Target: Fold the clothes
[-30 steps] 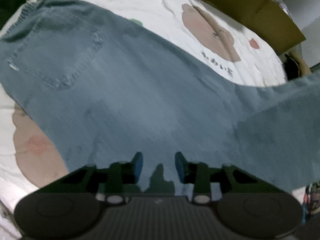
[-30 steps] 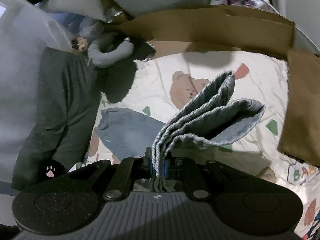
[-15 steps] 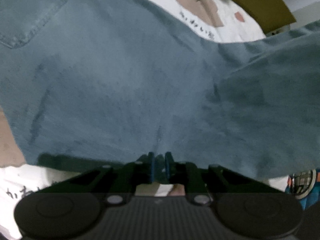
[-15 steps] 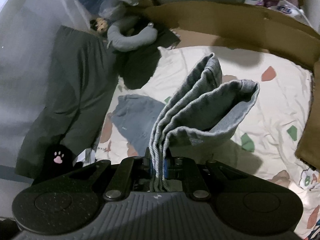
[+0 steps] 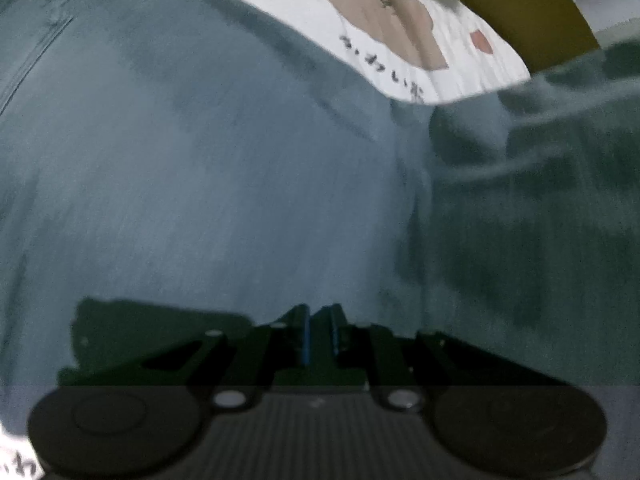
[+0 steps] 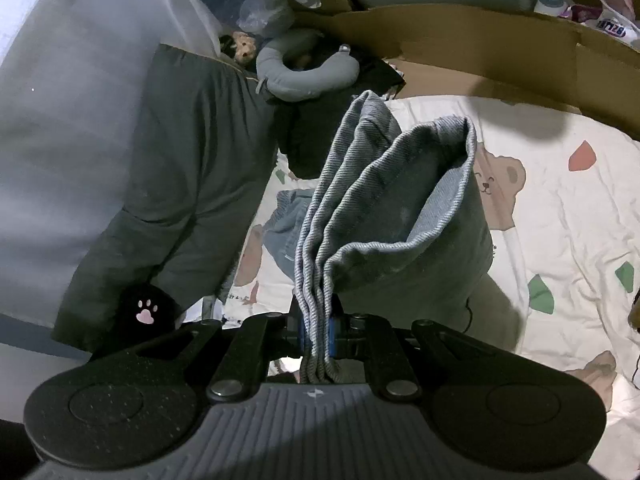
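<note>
Blue jeans (image 5: 208,184) fill the left wrist view, spread on a white bear-print sheet (image 5: 404,36). My left gripper (image 5: 320,330) points steeply down at the denim, its blue pads nearly together with a dark pinch of fabric between them. In the right wrist view my right gripper (image 6: 318,326) is shut on several stacked layers of the jeans' leg ends (image 6: 384,208), which rise from the jaws and flop open like a pouch. The waist part of the jeans (image 6: 286,228) lies on the sheet beyond, partly hidden by the lifted cloth.
A dark green garment (image 6: 180,184) lies at the left, beside a grey neck pillow (image 6: 308,76) and a small plush toy (image 6: 242,46). Brown cardboard (image 6: 480,48) borders the far side of the sheet (image 6: 560,208). A black paw-print item (image 6: 146,310) sits near my right gripper.
My left gripper dropped close to the jeans and its jaws went from open to shut on the denim. My right gripper carried the lifted leg ends leftward, toward the dark garment.
</note>
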`<state>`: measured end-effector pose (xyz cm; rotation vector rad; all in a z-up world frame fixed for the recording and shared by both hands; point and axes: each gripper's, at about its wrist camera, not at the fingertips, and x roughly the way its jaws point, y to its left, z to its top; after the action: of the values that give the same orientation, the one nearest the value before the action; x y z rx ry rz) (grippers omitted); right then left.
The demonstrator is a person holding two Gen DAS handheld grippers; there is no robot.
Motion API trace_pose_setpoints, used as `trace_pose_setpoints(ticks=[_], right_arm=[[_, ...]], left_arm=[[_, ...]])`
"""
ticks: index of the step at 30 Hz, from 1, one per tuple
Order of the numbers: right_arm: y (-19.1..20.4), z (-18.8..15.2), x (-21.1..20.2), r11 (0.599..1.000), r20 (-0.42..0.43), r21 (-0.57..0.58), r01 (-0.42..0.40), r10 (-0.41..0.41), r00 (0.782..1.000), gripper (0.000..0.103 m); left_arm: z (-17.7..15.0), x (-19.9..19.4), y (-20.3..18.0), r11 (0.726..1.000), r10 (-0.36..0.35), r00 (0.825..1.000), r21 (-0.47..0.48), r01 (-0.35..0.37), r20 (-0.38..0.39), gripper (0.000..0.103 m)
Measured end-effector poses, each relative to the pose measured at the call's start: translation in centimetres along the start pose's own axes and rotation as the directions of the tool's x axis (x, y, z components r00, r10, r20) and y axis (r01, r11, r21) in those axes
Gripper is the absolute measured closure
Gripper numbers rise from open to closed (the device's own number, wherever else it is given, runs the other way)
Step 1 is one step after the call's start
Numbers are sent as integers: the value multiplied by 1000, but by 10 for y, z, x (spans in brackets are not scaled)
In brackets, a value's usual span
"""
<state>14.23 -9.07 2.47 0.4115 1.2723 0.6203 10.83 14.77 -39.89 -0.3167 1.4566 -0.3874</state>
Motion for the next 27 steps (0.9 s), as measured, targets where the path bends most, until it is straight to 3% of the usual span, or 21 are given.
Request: trace_pose_setpoints(ticks=[9,18,22,24,27], right_arm=[[-4,0,-1,1000,-8,6,24,-24,1000,94],[-3,4,14,999,-45,5,34,-34,998,94],[5,11,24,999,-56,-3,32,-32,998,94],[11,15,30,1000,-61,-10,25,-25,998,94],[22,24,40,1000,-71,-23,10,-12,997,94]], left_arm=[[51,19,-22,1000,-29,998,7,29,58,92],[97,27,-29,998,-22,993,-63,30,118,92],[100,29,-28,999,-32,993,-34,36,116,92],[94,21,-20,997,-32,991,-61,40,127,92],[75,-1,2,989,-38,985,-133,61,169,84]])
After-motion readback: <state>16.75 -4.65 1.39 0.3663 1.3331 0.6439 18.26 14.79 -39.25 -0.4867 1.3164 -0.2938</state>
